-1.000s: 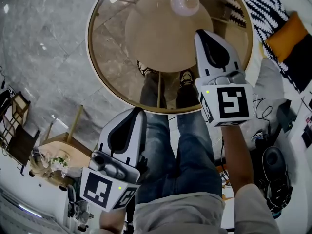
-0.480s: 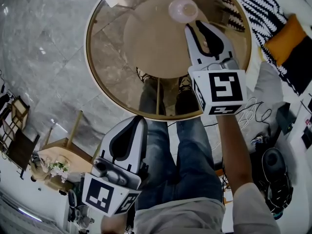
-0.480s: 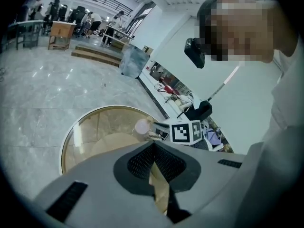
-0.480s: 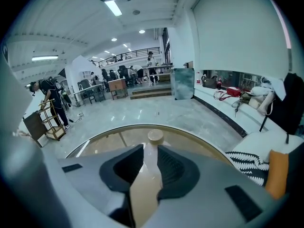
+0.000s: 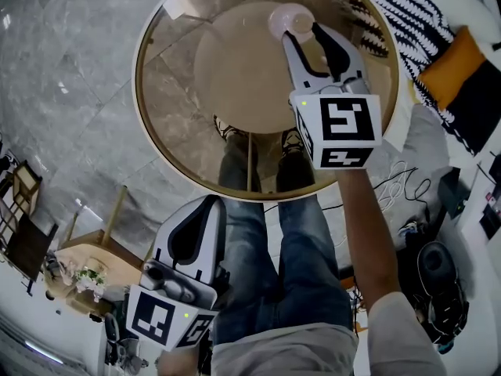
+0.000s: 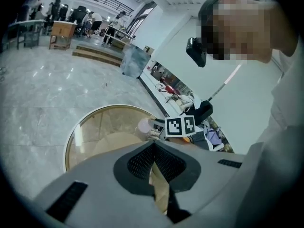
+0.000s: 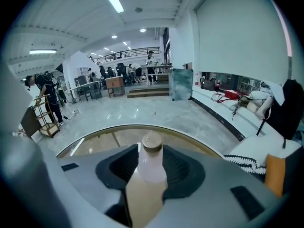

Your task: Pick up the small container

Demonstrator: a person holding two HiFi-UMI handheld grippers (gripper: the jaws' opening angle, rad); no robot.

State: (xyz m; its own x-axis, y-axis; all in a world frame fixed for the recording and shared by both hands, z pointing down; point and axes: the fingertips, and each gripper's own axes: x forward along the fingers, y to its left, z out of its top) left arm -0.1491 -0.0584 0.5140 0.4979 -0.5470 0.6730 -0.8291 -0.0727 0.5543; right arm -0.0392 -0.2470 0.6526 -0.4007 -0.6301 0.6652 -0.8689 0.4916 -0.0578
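Note:
The small container [image 5: 291, 20], pale pink with a tan lid, stands upright at the far side of a round glass table [image 5: 138, 69] with a gold rim. My right gripper [image 5: 302, 33] reaches over the table. Its jaws have just been opening and now stand wide, one on each side of the container [image 7: 152, 171], with no pad pressing on it. In the right gripper view the bottle fills the gap at the right gripper [image 7: 152, 151]. My left gripper [image 5: 205, 204] hangs low near the person's legs, off the table, its pads meeting with nothing held. The left gripper [image 6: 154, 147] looks toward the table.
A round tan base [image 5: 235, 61] shows through the glass, and the person's jeans and shoes [image 5: 258, 233] stand at the near rim. A black-and-white striped textile [image 5: 411, 6] and orange cushion [image 5: 462, 49] lie at the right. Cables and dark gear [image 5: 438, 269] crowd the lower right, wooden furniture [image 5: 94, 237] the lower left.
My right gripper has moved forward over the table toward the container, and its jaws went from shut to wide apart around it. The left gripper stayed about where it was.

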